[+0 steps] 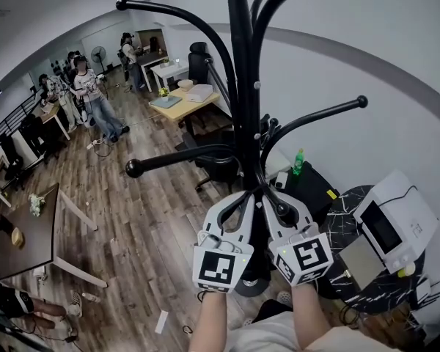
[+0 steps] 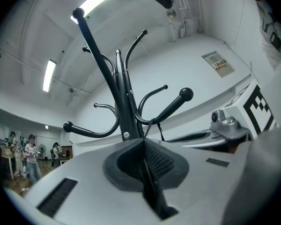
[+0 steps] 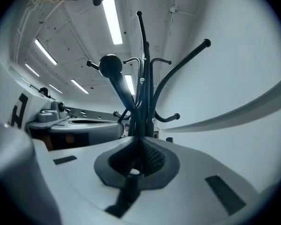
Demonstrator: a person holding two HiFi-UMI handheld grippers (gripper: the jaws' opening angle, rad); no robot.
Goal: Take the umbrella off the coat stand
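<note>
The black coat stand (image 1: pixel 242 86) rises right in front of me, its curved hooks ending in balls. A thin dark umbrella strap (image 2: pixel 151 125) hangs from the ball-tipped hook (image 2: pixel 185 94) and runs down between the pads of my left gripper (image 2: pixel 143 140), which is shut on it. In the head view the left gripper (image 1: pixel 248 195) and right gripper (image 1: pixel 270 196) meet tip to tip at the pole. The right gripper (image 3: pixel 139 139) is shut, and I see nothing clearly between its pads. The umbrella's body is hidden below the grippers.
A white appliance (image 1: pixel 396 222) sits on a dark round table at the right, with a green bottle (image 1: pixel 298 161) on a black stand and a black chair (image 1: pixel 216 163) behind the pole. Wooden tables (image 1: pixel 183 101) and several people (image 1: pixel 88 94) are at the far left.
</note>
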